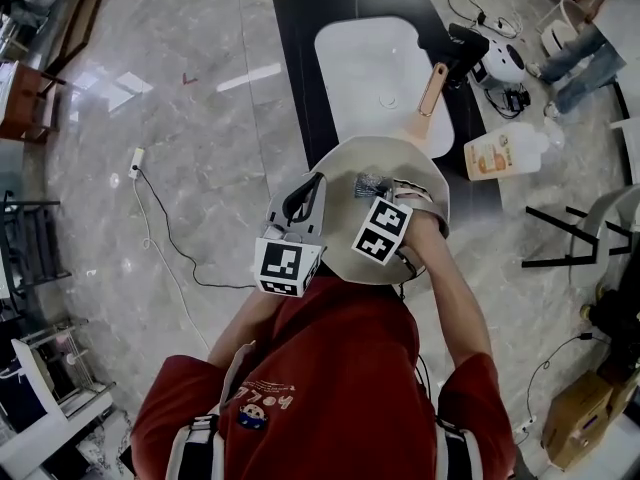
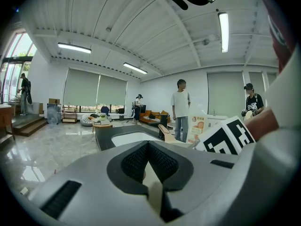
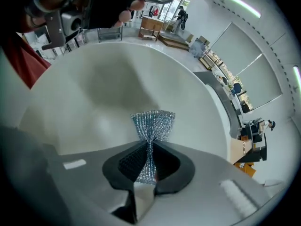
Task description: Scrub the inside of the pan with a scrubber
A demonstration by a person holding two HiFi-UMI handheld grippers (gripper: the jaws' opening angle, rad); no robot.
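A beige pan with a wooden handle is held above the near edge of a black counter. My left gripper is shut on the pan's left rim; in the left gripper view the thin beige rim sits between the closed pads of this gripper. My right gripper reaches into the pan, shut on a silver mesh scrubber. In the right gripper view the scrubber fans out from the gripper, close above the pan's pale inner surface.
The black counter holds a white sink. A soap bottle lies at its right edge, and a black appliance stands beyond the handle. A cable runs over the marble floor on the left. Another person stands at top right.
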